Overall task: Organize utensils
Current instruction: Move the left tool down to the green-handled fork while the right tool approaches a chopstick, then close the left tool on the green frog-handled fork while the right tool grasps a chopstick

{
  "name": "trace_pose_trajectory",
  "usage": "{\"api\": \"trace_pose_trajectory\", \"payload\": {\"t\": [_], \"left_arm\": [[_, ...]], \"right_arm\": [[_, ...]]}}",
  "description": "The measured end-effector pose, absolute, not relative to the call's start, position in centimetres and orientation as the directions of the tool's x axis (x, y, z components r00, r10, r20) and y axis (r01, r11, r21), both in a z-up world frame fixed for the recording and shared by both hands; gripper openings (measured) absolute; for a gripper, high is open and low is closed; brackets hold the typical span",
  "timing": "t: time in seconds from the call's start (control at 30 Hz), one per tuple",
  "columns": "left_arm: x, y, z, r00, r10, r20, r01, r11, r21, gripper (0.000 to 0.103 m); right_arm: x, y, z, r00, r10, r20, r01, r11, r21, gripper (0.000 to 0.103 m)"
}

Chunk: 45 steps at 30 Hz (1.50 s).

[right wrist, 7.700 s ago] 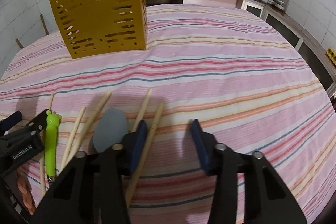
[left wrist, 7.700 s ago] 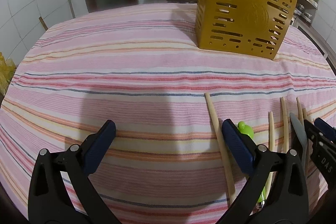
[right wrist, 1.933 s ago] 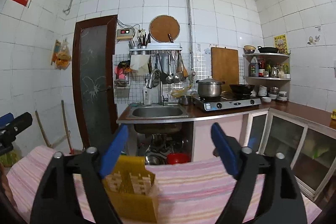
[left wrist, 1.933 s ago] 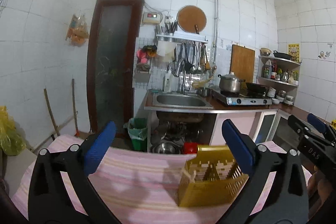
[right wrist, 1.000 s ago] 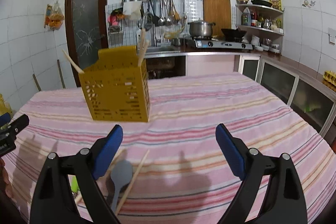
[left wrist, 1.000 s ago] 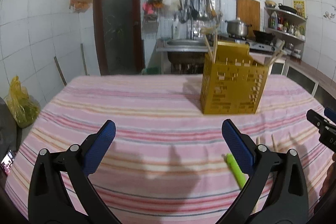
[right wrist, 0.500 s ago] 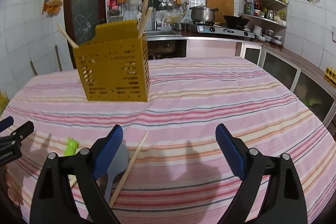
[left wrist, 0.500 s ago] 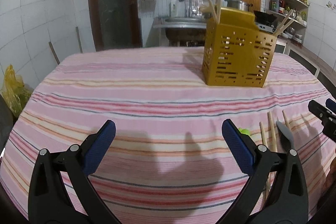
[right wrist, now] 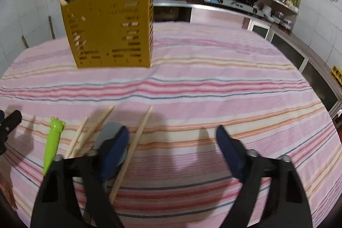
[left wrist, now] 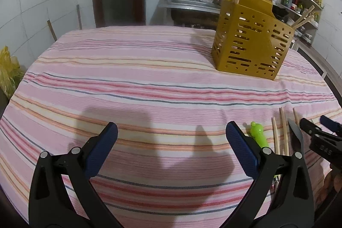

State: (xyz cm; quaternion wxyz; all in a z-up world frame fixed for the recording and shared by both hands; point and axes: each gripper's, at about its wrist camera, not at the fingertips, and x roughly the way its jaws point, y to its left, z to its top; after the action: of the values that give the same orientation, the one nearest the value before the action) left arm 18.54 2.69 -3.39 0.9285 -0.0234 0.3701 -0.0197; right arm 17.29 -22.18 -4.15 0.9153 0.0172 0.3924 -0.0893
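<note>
Right wrist view shows my right gripper [right wrist: 173,142] with its jaws spread wide and holding nothing, low above the pink striped tablecloth [right wrist: 213,89]. Its left blue pad [right wrist: 113,151] partly covers the grey flat spoon [right wrist: 106,131], and one loose wooden chopstick [right wrist: 132,151] lies just beside that pad, inside the gap. More pale wooden chopsticks [right wrist: 85,138] and the bright green plastic utensil with a frog-shaped end [right wrist: 52,142] lie further left, all near together and roughly parallel.

I believe they lie close to me because they wait to be collected. The mustard-yellow perforated plastic utensil holder [right wrist: 111,25] stands upright, well apart from them at the far side, and some chopsticks already lean out of its top.

From the left wrist view, my left gripper [left wrist: 171,146] is also wide and empty, above bare cloth. The green utensil [left wrist: 258,134] is just beside its right finger.

I judge the right gripper is better placed for the next grasp, probably the chopstick between its pads. A thin stick flat on soft cloth may slip or roll away.
</note>
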Motion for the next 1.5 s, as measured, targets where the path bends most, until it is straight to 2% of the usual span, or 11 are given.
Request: {"api": "trace_pose_trajectory", "payload": {"t": [0.3, 0.37, 0.43, 0.47, 0.87, 0.97, 1.03, 1.27, 1.33, 1.43, 1.5], "left_arm": [[18.3, 1.1, -3.0, 0.725, -0.047, -0.687, 0.043, 0.999, -0.023, 0.098], [18.4, 0.7, -2.8, 0.719, -0.055, -0.693, 0.047, 0.998, -0.031, 0.098], [18.5, 0.2, -2.5, 0.711, -0.069, -0.700, 0.054, 0.998, -0.044, 0.098], [18.4, -0.1, -2.5, 0.708, -0.073, -0.702, 0.056, 0.997, -0.047, 0.098], [18.6, -5.0, -3.7, 0.631, -0.091, -0.771, 0.089, 0.995, -0.045, 0.097], [18.8, -5.5, -4.5, 0.604, -0.103, -0.791, 0.096, 0.994, -0.056, 0.089], [19.0, -5.8, -4.8, 0.586, -0.111, -0.803, 0.104, 0.993, -0.061, 0.079], [19.5, -6.9, -5.3, 0.563, -0.102, -0.820, 0.121, 0.992, -0.040, 0.067], [19.5, -7.3, -5.2, 0.556, -0.105, -0.825, 0.135, 0.990, -0.036, 0.059], [19.6, -7.7, -5.0, 0.536, -0.125, -0.835, 0.153, 0.987, -0.049, 0.041], [19.8, -8.1, -4.9, 0.522, -0.133, -0.842, 0.162, 0.985, -0.055, 0.035]], "right_arm": [[19.2, -21.3, -4.8, 0.626, -0.109, -0.772, 0.171, 0.985, 0.000, 0.045], [19.5, -21.0, -4.7, 0.624, -0.104, -0.775, 0.166, 0.986, 0.001, 0.027], [19.6, -20.8, -4.6, 0.624, -0.080, -0.777, 0.147, 0.989, 0.016, 0.014], [19.6, -20.7, -4.6, 0.625, -0.071, -0.777, 0.137, 0.990, 0.020, 0.012], [17.8, -24.0, -4.3, 0.623, -0.023, -0.782, 0.109, 0.992, 0.057, 0.011], [17.5, -24.3, -4.4, 0.625, -0.010, -0.781, 0.101, 0.993, 0.068, 0.011], [17.5, -24.3, -4.5, 0.628, -0.011, -0.778, 0.100, 0.993, 0.066, 0.011], [17.7, -24.7, -4.6, 0.638, -0.006, -0.770, 0.096, 0.993, 0.071, 0.011], [17.4, -24.8, -4.6, 0.637, -0.001, -0.771, 0.095, 0.992, 0.077, 0.011], [17.7, -24.6, -4.5, 0.631, -0.014, -0.776, 0.094, 0.994, 0.059, 0.011], [17.9, -24.5, -4.4, 0.624, -0.020, -0.781, 0.096, 0.994, 0.051, 0.011]]}}
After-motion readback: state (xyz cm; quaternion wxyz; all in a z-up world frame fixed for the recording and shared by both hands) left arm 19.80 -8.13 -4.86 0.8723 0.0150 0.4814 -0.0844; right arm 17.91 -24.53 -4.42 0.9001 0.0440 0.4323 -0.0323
